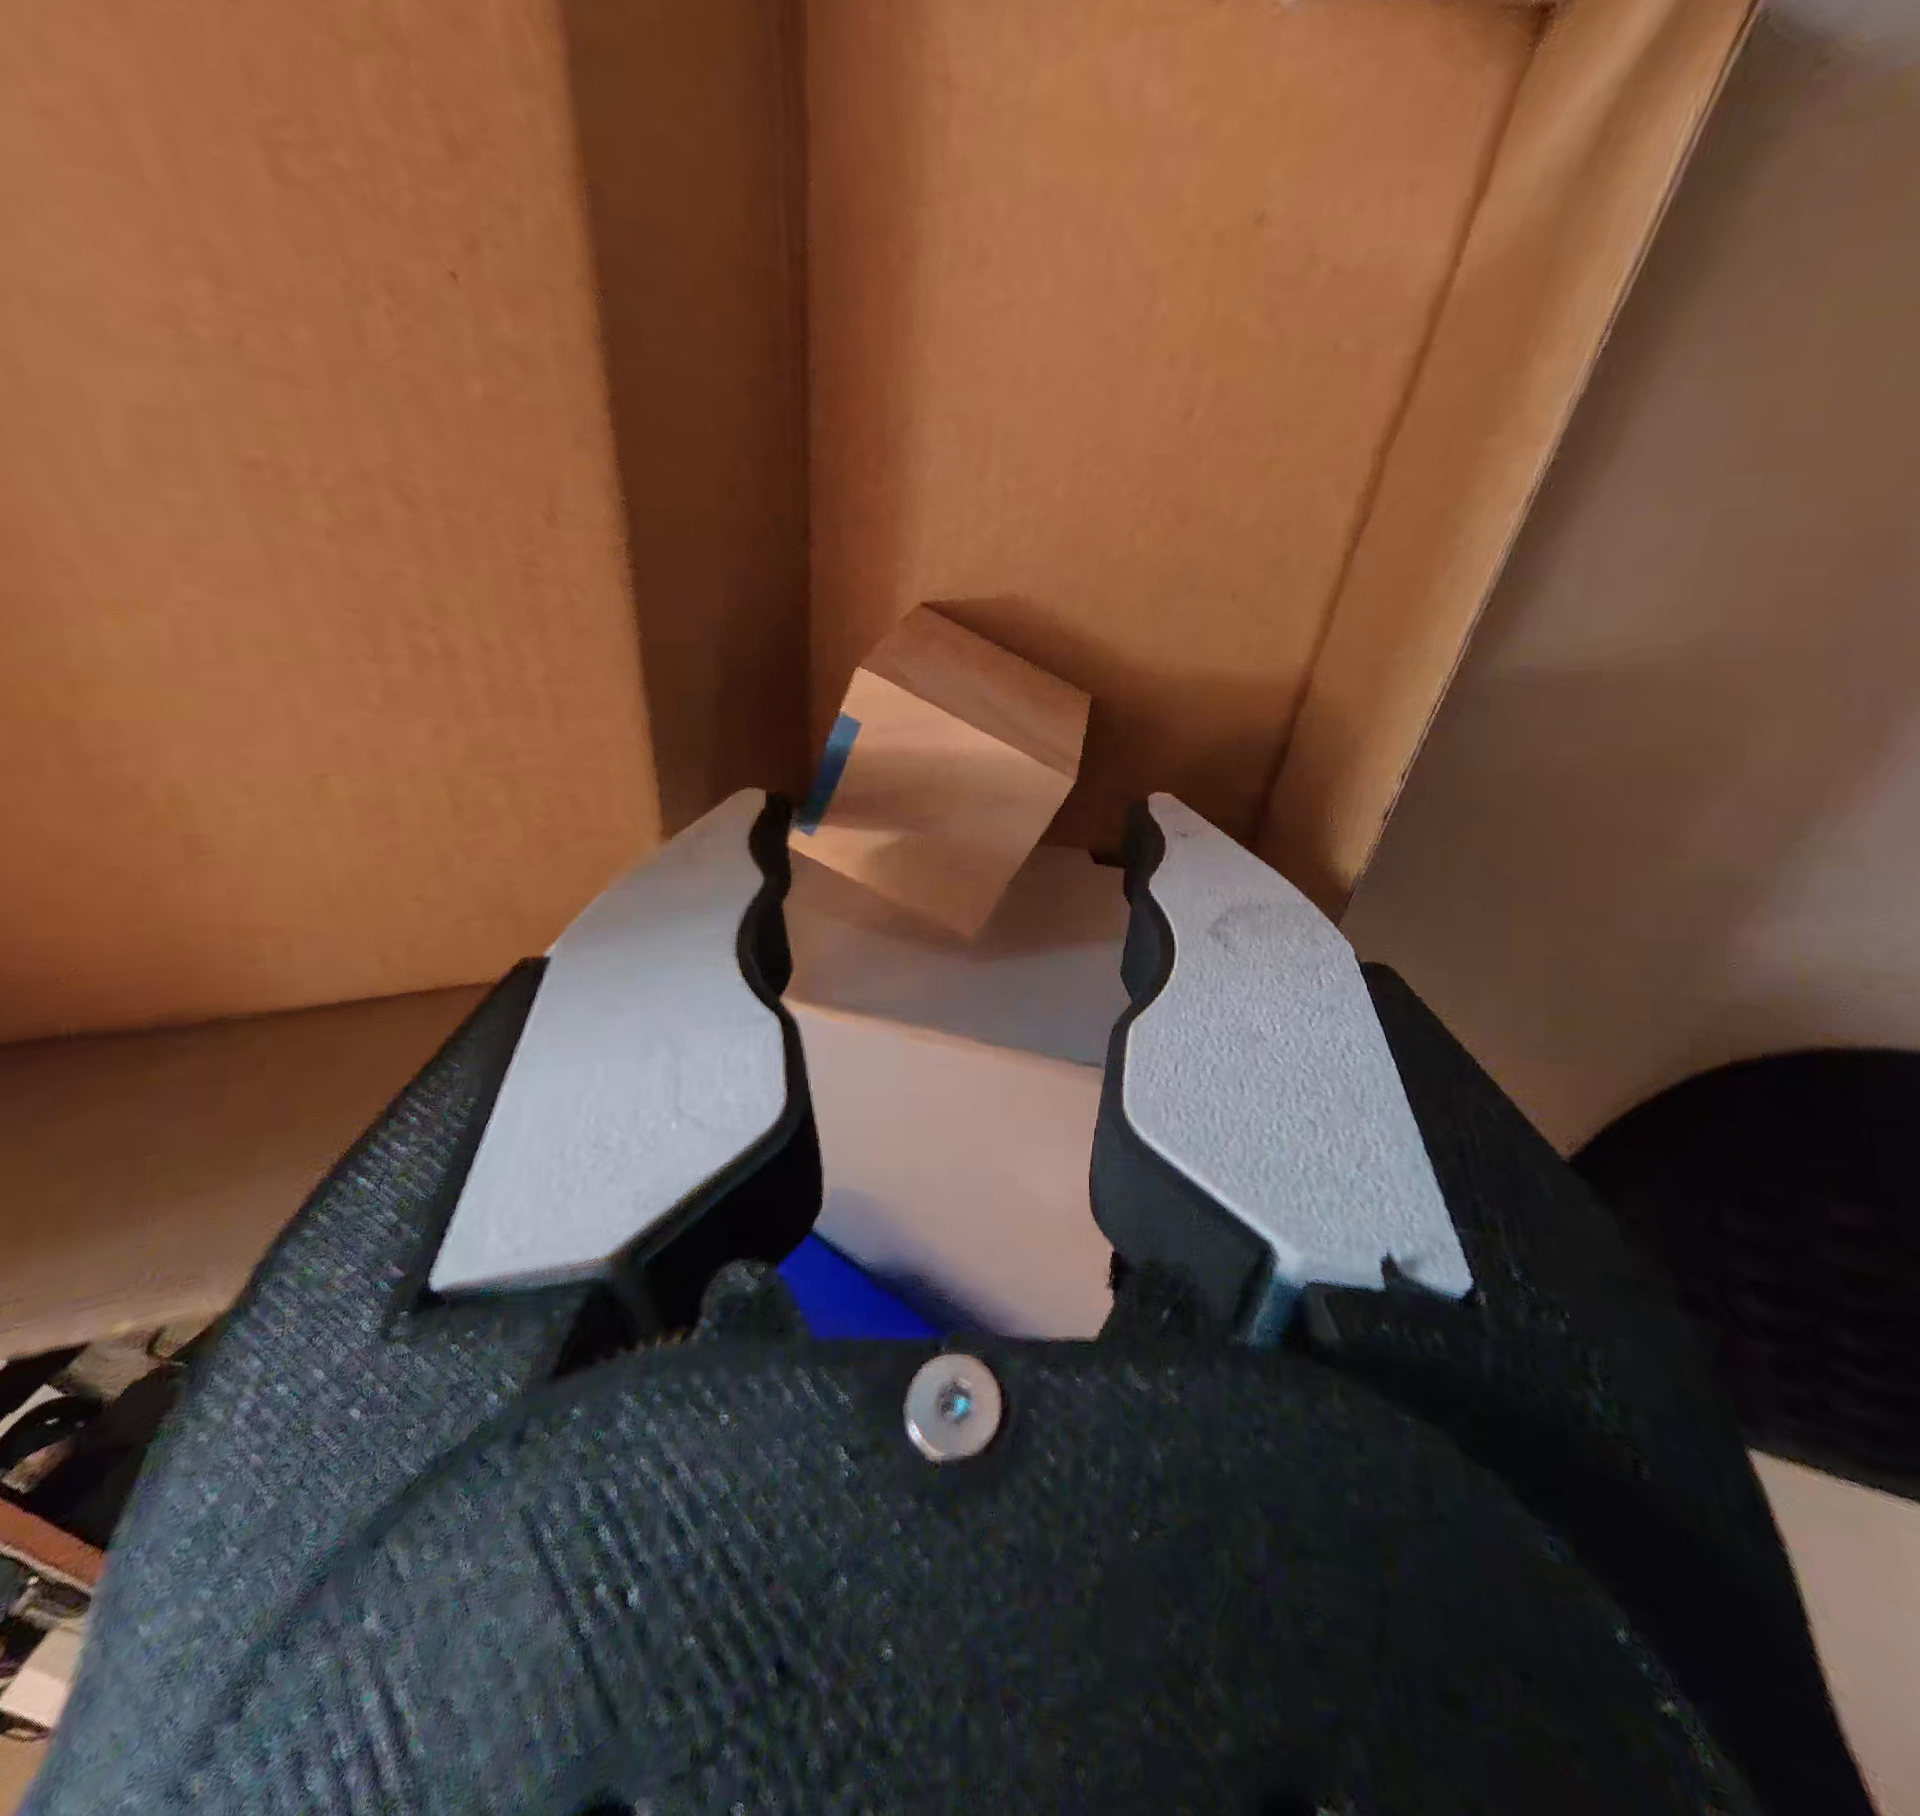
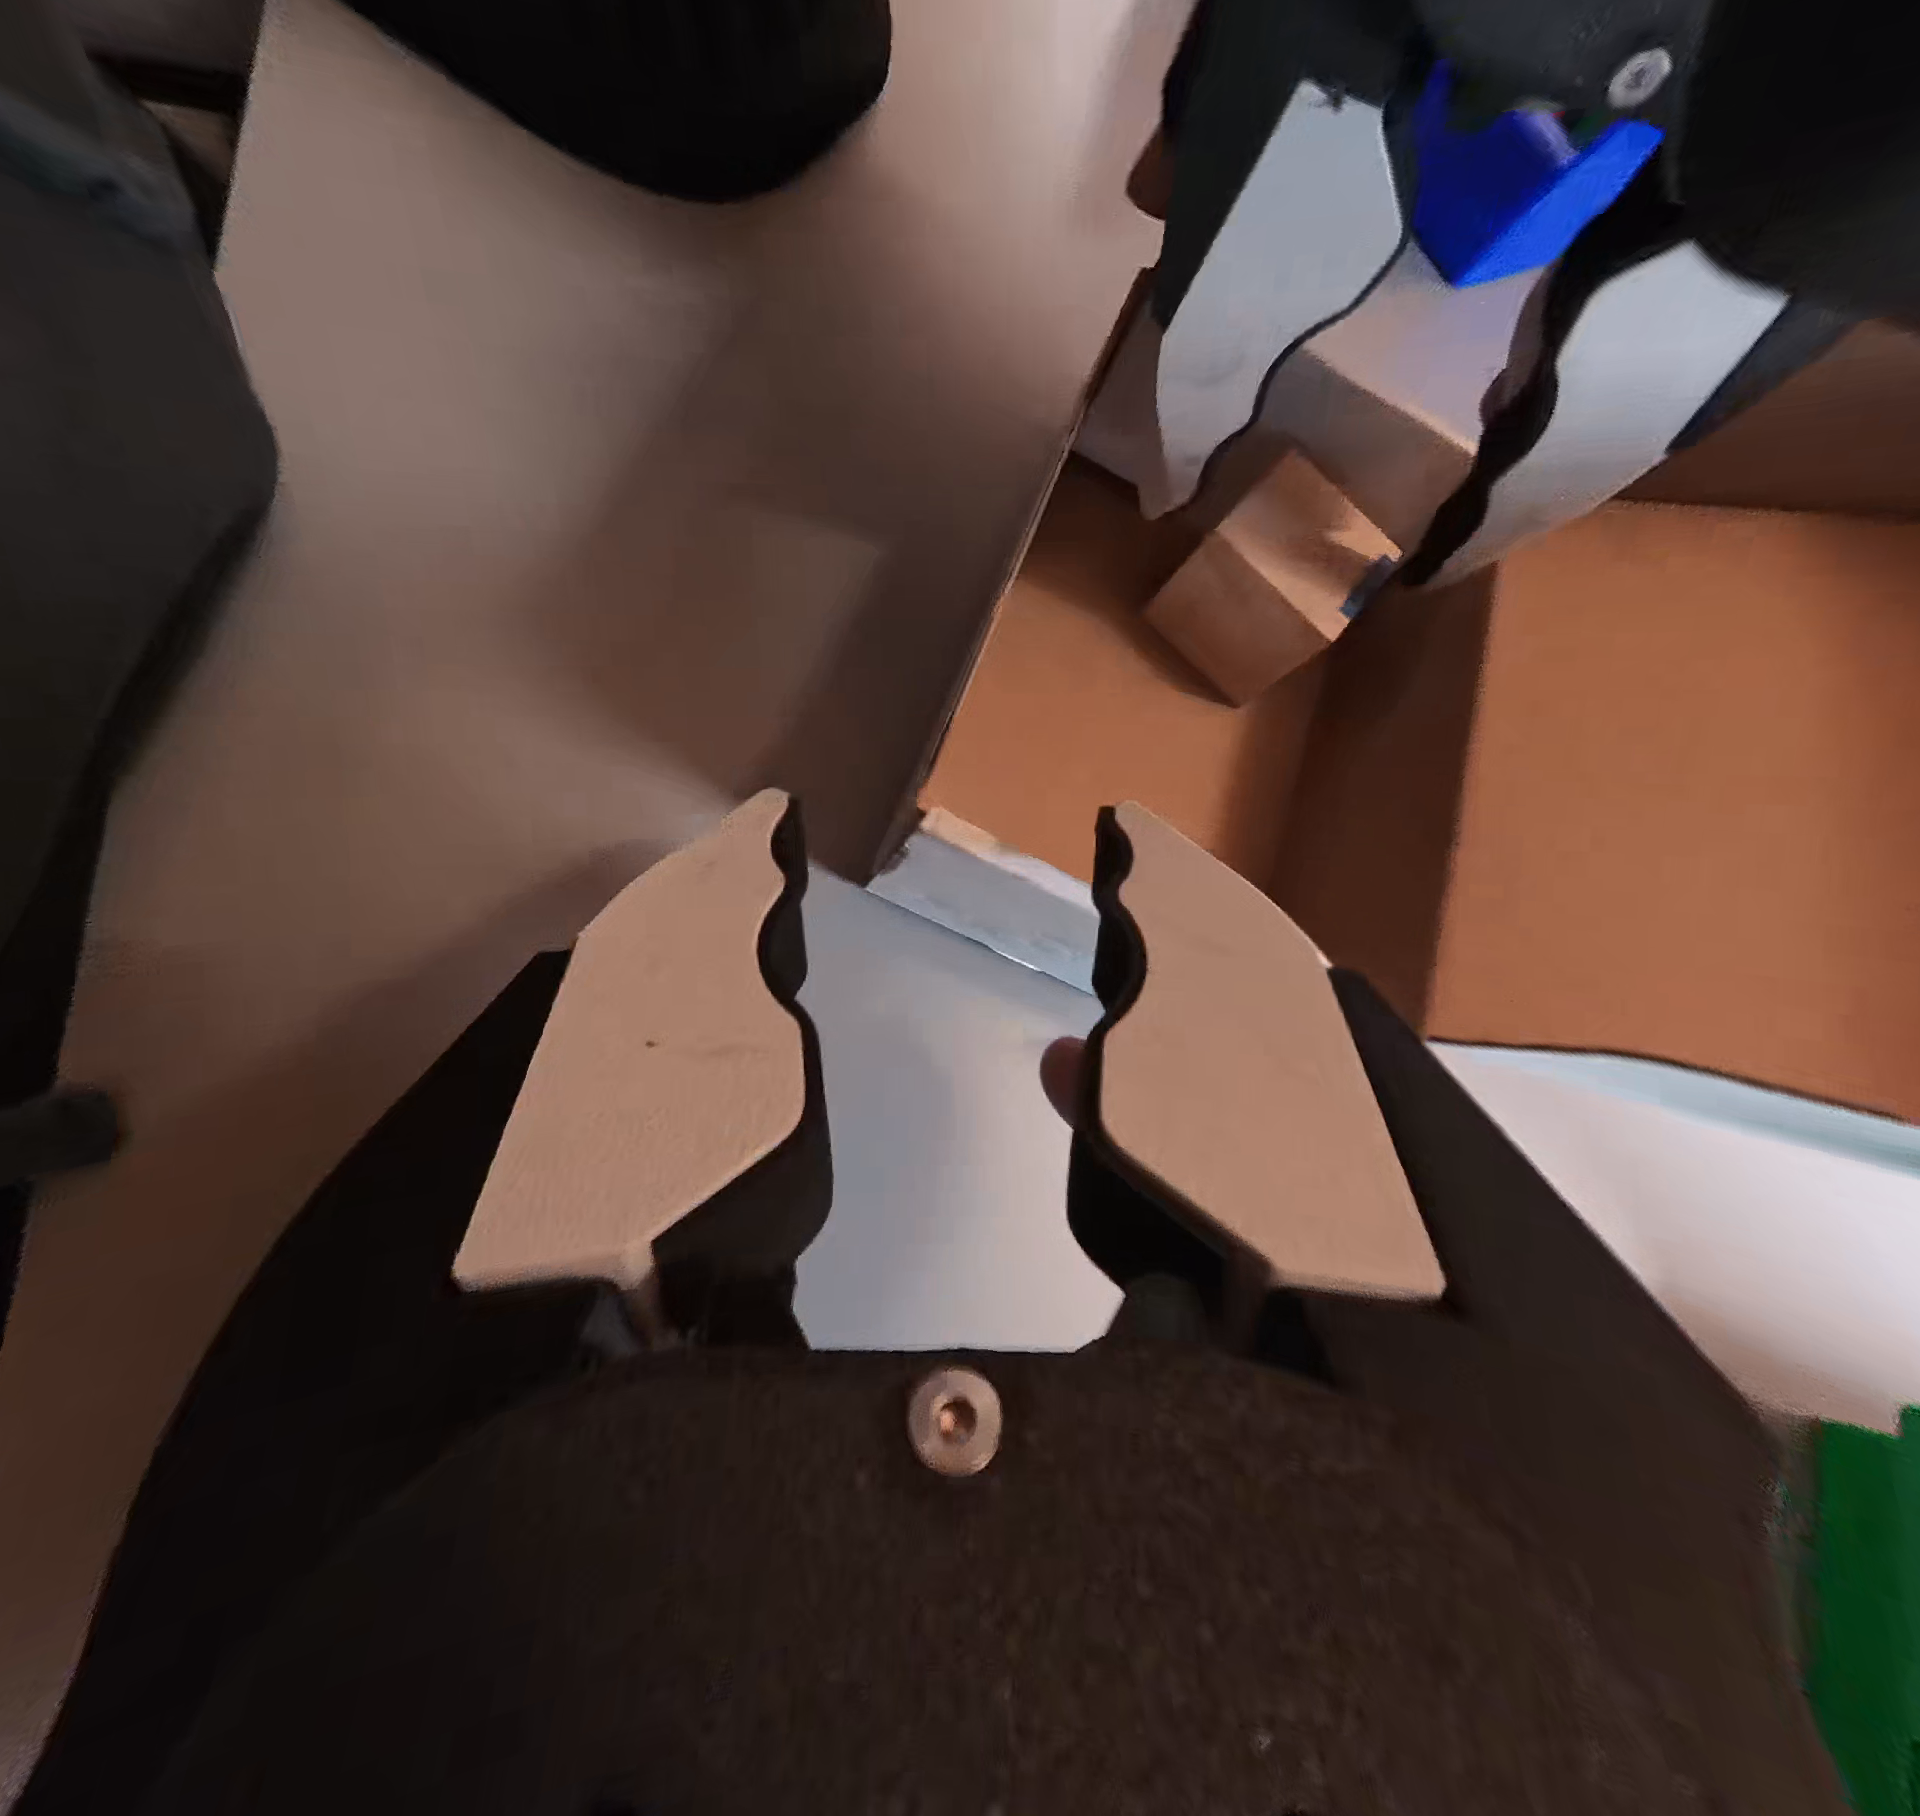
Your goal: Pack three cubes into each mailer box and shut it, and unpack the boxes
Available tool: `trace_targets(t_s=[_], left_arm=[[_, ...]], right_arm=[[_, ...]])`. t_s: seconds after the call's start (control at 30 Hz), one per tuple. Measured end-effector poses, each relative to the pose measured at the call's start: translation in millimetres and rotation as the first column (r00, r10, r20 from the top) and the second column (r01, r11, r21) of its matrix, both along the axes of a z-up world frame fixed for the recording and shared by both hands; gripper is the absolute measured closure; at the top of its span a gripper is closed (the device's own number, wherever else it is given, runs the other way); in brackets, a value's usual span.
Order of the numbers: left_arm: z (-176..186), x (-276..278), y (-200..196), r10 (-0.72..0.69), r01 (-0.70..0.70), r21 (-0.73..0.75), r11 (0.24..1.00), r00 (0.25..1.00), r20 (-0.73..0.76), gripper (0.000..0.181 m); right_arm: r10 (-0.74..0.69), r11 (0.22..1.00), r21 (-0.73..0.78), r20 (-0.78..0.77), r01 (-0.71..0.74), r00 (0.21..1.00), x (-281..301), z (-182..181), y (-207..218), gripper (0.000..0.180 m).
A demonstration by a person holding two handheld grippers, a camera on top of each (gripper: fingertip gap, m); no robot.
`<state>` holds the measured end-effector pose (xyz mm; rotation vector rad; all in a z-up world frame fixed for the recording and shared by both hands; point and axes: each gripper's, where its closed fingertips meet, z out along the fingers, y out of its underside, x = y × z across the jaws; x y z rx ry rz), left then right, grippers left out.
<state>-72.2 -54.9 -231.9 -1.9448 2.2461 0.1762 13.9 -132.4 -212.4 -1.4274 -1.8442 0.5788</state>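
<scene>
Left hand-held gripper hangs wide open over a wooden cube lying tilted in the mailer box corner. I'd square the jaws to its flat faces before closing. Right hand-held gripper is open too, empty, by the box's edge.

Left tool: body black, coarse layered texture like printed plastic. Two fingers faced with pale grey, faintly pebbled plates; inner edges lined black and cut in a wavy profile. One silver socket-head screw sits centred on the body behind the fingers. A bright blue plastic part shows in the gap at the finger roots; from the right wrist view it reads as a blocky blue piece beside a second screw.

Right tool: same build, black body, pale plates, wavy black inner edges, one centred screw.
</scene>
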Motion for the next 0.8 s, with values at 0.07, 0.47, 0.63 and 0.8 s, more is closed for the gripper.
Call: trace_targets(t_s=[0.07,0.47,0.63,0.8], left_arm=[[-5,-4,-1,-0.024,0.023,-0.018,1.000,0.999,-0.036,0.117],[-4,-3,-1,0.182,-0.180,0.051,0.982,0.982,-0.042,0.133],[-4,-3,0,0.219,-0.218,0.068,0.974,0.976,-0.004,0.135],[-4,1,0,0.260,-0.260,0.054,0.964,0.965,0.018,0.136]], right_arm=[[0.005,0.999,0.045,0.046,-0.007,0.999,0,-7,2,0.131],[-0.073,0.992,0.109,0.071,0.065,0.995,7,-8,19,0.145],[-0.049,0.993,0.109,0.072,0.041,0.996,10,-8,19,0.145],[-0.013,0.992,0.123,0.083,0.002,0.996,17,-8,24,0.145]])
